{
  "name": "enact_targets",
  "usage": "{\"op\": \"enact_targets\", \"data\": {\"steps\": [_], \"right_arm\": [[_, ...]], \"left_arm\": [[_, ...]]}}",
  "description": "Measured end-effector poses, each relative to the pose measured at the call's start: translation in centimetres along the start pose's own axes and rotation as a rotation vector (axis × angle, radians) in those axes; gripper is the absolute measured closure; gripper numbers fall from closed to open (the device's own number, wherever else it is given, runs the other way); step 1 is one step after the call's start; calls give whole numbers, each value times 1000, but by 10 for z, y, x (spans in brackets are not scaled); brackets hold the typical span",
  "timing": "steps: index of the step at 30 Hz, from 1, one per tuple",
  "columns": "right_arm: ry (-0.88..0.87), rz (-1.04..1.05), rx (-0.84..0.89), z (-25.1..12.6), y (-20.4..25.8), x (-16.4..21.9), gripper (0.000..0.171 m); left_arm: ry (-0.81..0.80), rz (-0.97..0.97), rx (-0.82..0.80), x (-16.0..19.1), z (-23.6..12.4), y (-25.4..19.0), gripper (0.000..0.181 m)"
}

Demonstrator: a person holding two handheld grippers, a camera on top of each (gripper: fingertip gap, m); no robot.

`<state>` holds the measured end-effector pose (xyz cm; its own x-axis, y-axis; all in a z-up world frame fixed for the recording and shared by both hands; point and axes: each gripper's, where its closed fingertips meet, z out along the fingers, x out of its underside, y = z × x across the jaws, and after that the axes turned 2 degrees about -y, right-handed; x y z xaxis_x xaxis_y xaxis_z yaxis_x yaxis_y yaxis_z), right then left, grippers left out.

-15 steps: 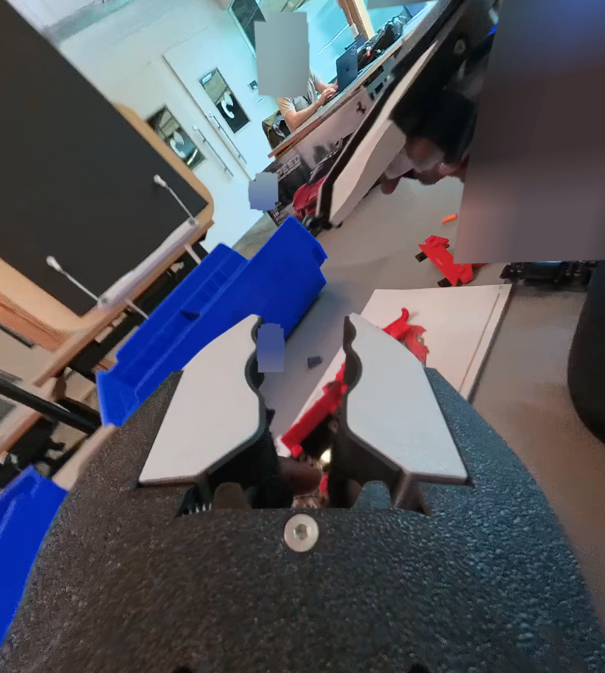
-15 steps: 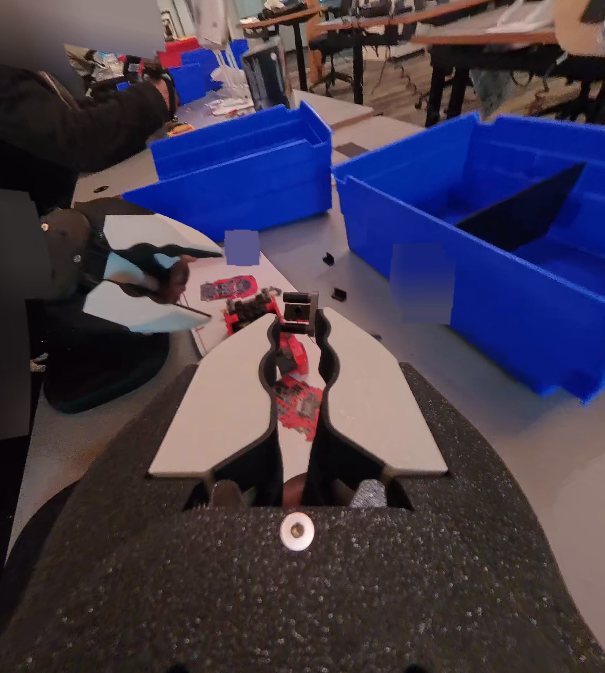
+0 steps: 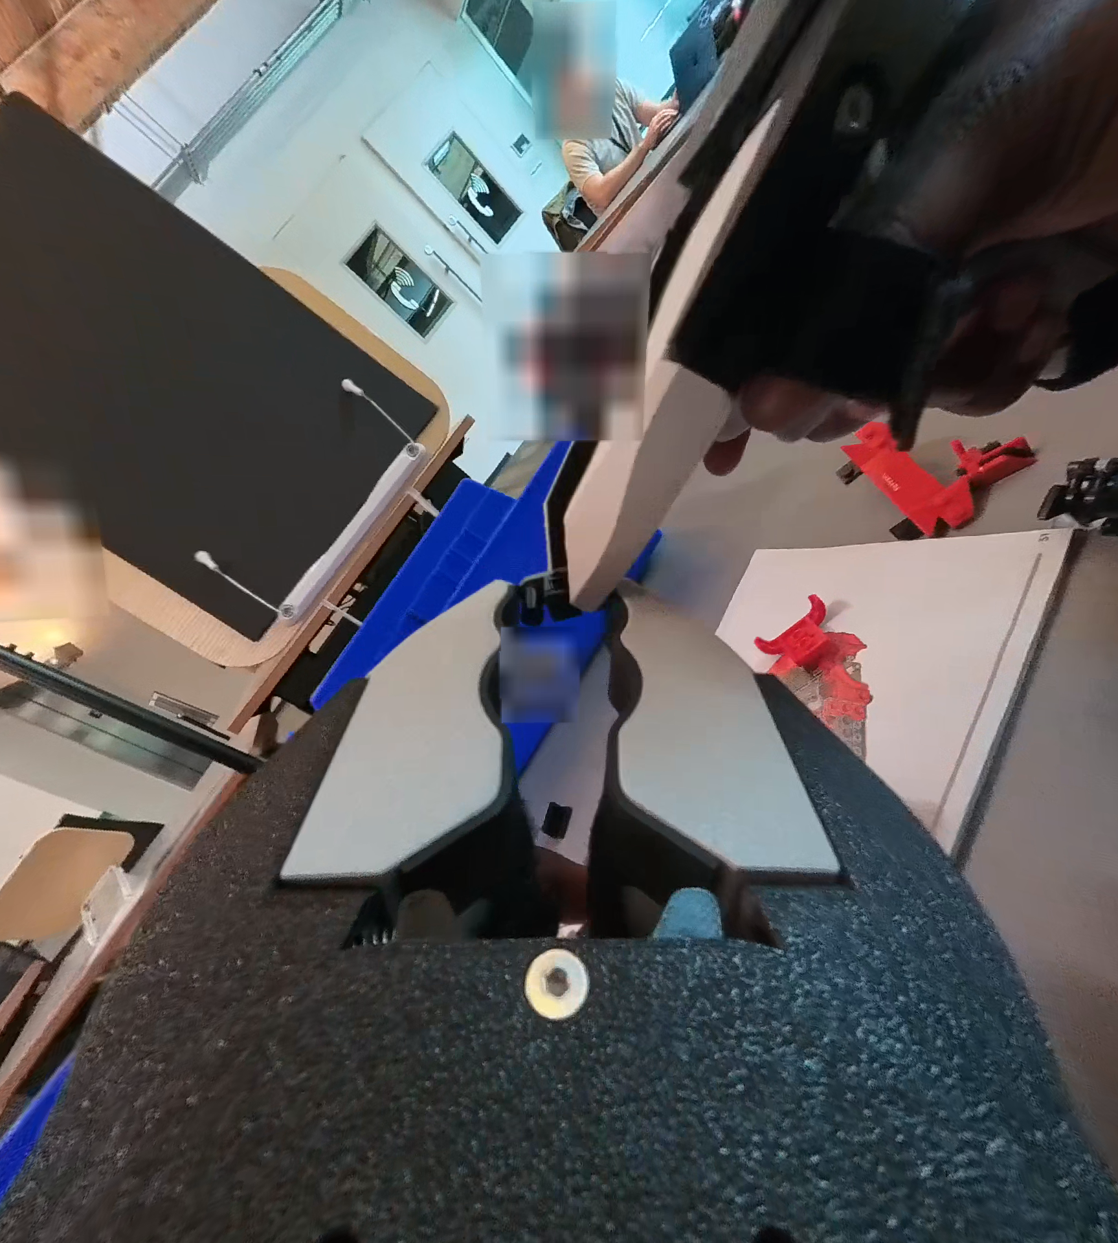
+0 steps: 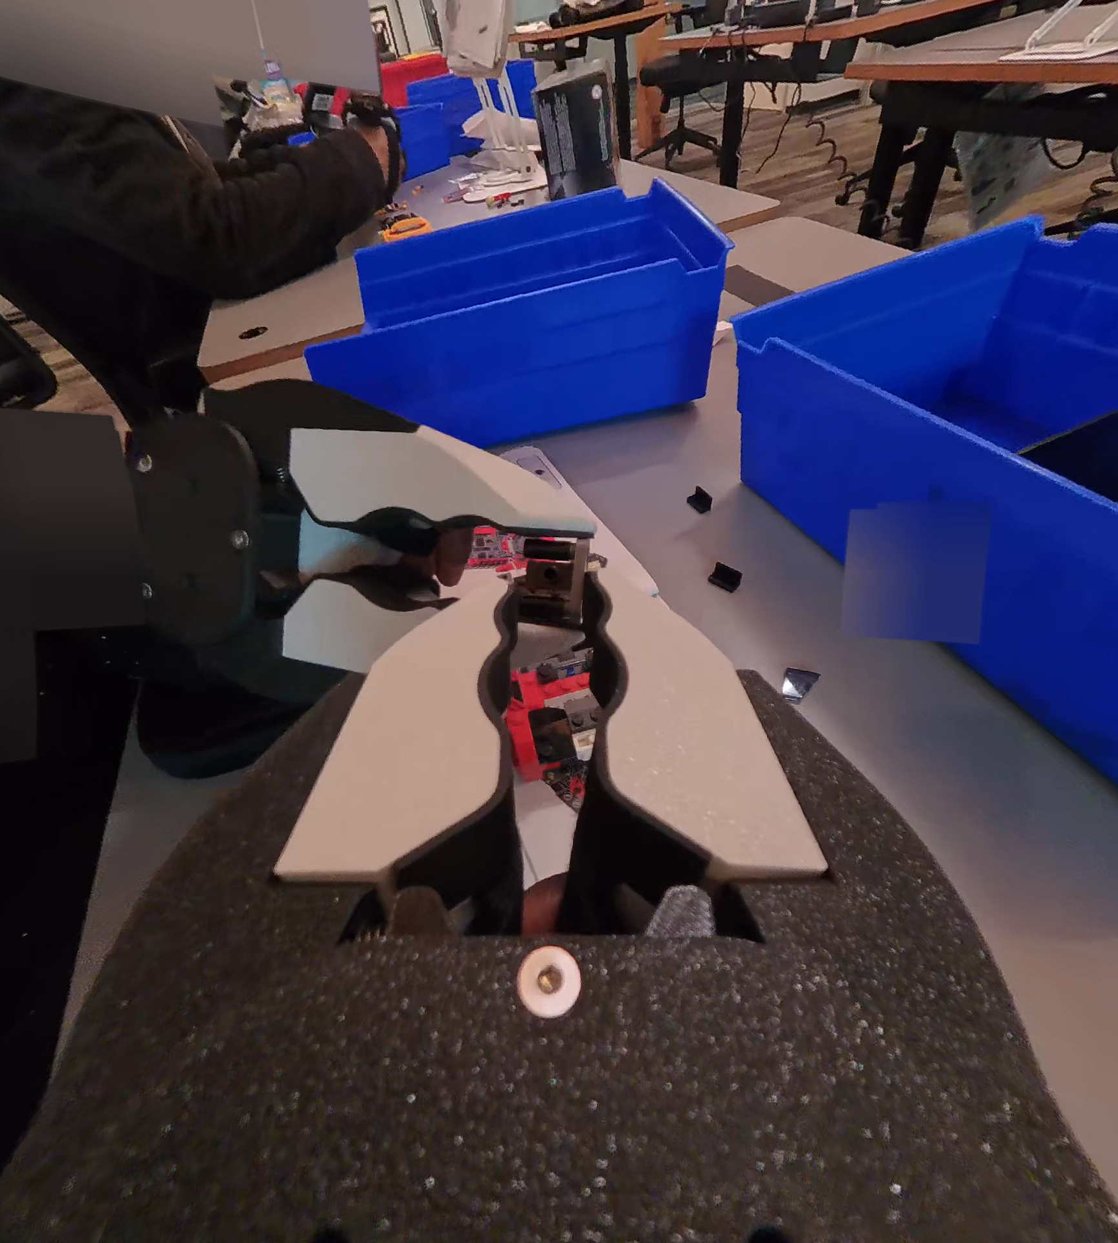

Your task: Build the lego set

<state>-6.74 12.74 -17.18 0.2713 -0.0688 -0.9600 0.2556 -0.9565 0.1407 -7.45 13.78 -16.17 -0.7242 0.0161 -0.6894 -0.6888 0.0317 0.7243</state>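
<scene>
In the right wrist view my right gripper (image 4: 552,588) is shut on a small black and grey lego piece (image 4: 548,577), held above the table. My left gripper (image 3: 563,598) is open, with its jaws set on either side of that piece (image 3: 539,595). From the right wrist view its upper finger (image 4: 448,484) lies over the piece's top, and its lower fingertip is hidden. In the left wrist view a right gripper finger (image 3: 630,484) comes in from the upper right. The red lego build (image 4: 542,726) lies below on a white instruction sheet (image 3: 912,639), and also shows in the left wrist view (image 3: 805,639).
Two blue bins (image 4: 529,336) (image 4: 946,417) stand on the grey table behind the build. Small black pieces (image 4: 698,499) (image 4: 724,577) lie loose near the bins. A red lego part (image 3: 906,484) and a black object (image 3: 1114,484) lie beyond the sheet. A person in a dark sleeve (image 4: 172,202) is at the left. The grippers are tip to tip, or close to it.
Both grippers have come together. My left gripper's jaws have narrowed and now sit around the piece held by my right gripper, which has risen slightly.
</scene>
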Motion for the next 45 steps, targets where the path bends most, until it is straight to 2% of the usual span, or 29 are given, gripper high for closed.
{"op": "enact_targets", "data": {"steps": [3, 5, 8, 12, 14, 16, 20, 24, 27, 29, 32, 34, 36, 38, 39, 41, 43, 45], "right_arm": [[-14, -17, -8, 1, 2, -2, 152], [-39, -35, -56, -1, 8, -7, 150], [-140, -49, -169, -11, 22, -23, 138], [-219, -46, -320, -22, 42, -34, 142], [-235, -133, -304, -24, 45, -36, 144], [-259, -260, -263, -25, 50, -39, 147], [-316, -438, -183, -27, 56, -46, 152], [-375, -463, -208, -33, 61, -54, 152], [-371, -462, -169, -41, 47, -60, 151], [-475, -389, -74, -67, 21, -81, 152], [-784, -99, 3, -129, -28, -111, 154], [-1004, 79, -127, -165, -39, -118, 156], [-1049, 201, -224, -173, -47, -118, 156], [-814, 251, -226, -143, -50, -105, 152], [-587, 256, -176, -120, -54, -84, 148], [-28, 212, -19, -92, -70, -10, 138], [370, 171, 171, -101, -96, 60, 133], [558, 230, 218, -110, -104, 97, 130]], "left_arm": [[-31, -89, 31, 0, -1, 0, 158], [-88, -226, 89, -2, -3, -1, 159], [-314, -556, 244, -22, -15, 4, 159], [-649, -1023, 457, -47, -42, 32, 160], [-757, -1210, 579, -52, -53, 42, 160], [-811, -1316, 677, -54, -59, 46, 160], [-815, -1329, 802, -60, -64, 36, 160], [-765, -1280, 877, -63, -64, 21, 160], [-730, -1255, 876, -62, -61, 16, 160], [-702, -1240, 835, -58, -57, 17, 160], [-663, -1201, 780, -51, -51, 17, 160], [-654, -1204, 772, -50, -49, 16, 160], [-636, -1202, 766, -48, -46, 13, 160], [-626, -1194, 762, -47, -45, 11, 160], [-625, -1192, 761, -47, -45, 11, 160], [-619, -1184, 757, -46, -45, 10, 160], [-608, -1168, 756, -46, -45, 8, 160], [-602, -1152, 765, -47, -45, 5, 160]]}}
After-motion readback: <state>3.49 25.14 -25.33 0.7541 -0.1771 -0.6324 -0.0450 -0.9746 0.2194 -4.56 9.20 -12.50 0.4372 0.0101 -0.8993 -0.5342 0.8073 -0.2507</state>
